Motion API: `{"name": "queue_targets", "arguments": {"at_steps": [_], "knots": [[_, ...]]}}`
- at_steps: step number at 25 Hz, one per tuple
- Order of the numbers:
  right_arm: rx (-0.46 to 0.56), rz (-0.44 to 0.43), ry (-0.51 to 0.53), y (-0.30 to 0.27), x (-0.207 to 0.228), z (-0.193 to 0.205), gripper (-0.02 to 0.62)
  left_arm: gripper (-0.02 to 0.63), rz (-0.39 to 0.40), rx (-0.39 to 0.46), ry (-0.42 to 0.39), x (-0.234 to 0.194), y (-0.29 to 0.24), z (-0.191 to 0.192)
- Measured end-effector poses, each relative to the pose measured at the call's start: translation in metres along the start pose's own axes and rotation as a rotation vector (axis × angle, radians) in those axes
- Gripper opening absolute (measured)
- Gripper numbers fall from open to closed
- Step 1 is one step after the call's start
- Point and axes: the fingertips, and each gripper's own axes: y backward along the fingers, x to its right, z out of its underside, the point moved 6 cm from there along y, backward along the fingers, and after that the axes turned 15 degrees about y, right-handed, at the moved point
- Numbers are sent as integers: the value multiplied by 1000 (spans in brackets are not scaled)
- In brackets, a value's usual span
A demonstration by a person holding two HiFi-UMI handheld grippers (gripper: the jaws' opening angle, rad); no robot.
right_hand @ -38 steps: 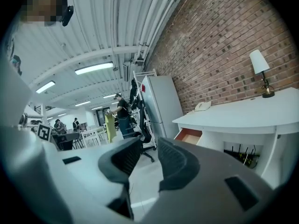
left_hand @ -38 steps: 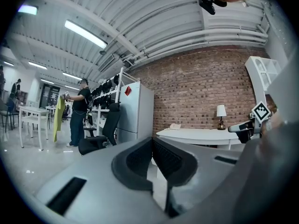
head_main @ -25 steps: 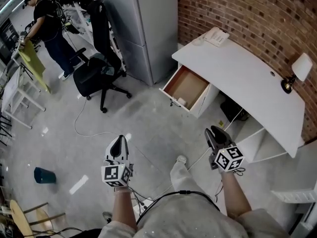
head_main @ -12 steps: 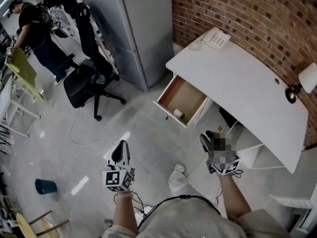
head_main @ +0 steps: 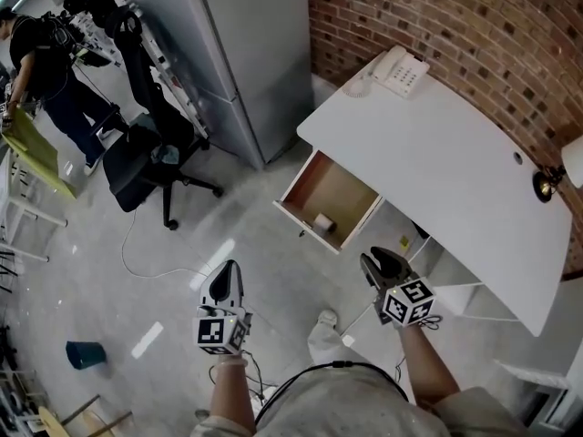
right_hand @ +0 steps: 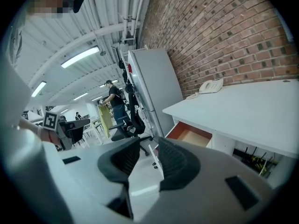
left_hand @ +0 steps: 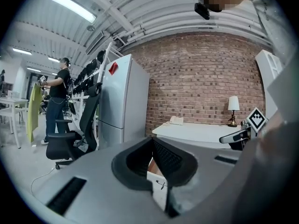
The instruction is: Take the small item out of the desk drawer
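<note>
The white desk (head_main: 437,144) has its drawer (head_main: 339,182) pulled open, showing a brown inside. A small white item (head_main: 323,223) lies near the drawer's front panel. My right gripper (head_main: 369,260) is held in the air just right of the drawer's front corner, open and empty. The right gripper view (right_hand: 148,146) shows its pads apart, with the drawer (right_hand: 194,134) ahead of them. My left gripper (head_main: 228,268) hangs over the floor to the left of the drawer. It is shut, its tips meeting (left_hand: 153,141), and it holds nothing.
A tall grey cabinet (head_main: 228,53) stands left of the desk, and a brick wall (head_main: 474,16) runs behind it. A phone (head_main: 399,69) and a lamp (head_main: 547,182) sit on the desk. An office chair (head_main: 137,157), a person (head_main: 36,62), a floor cable (head_main: 155,258) and a blue bin (head_main: 84,353) are to the left.
Both grippers have come nearer to the desk, and the open drawer now sits closer to the right gripper. Neither pair of jaws has changed.
</note>
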Motion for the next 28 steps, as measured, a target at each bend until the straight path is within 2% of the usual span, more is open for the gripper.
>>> {"name": "queue_targets", "arguments": {"at_steps": [13, 28], "knots": [[-44, -41, -17, -51, 22, 8, 133, 5, 43, -39, 29, -2, -64, 15], [-149, -18, -38, -108, 19, 29, 133, 5, 212, -141, -7, -13, -140, 28]]}}
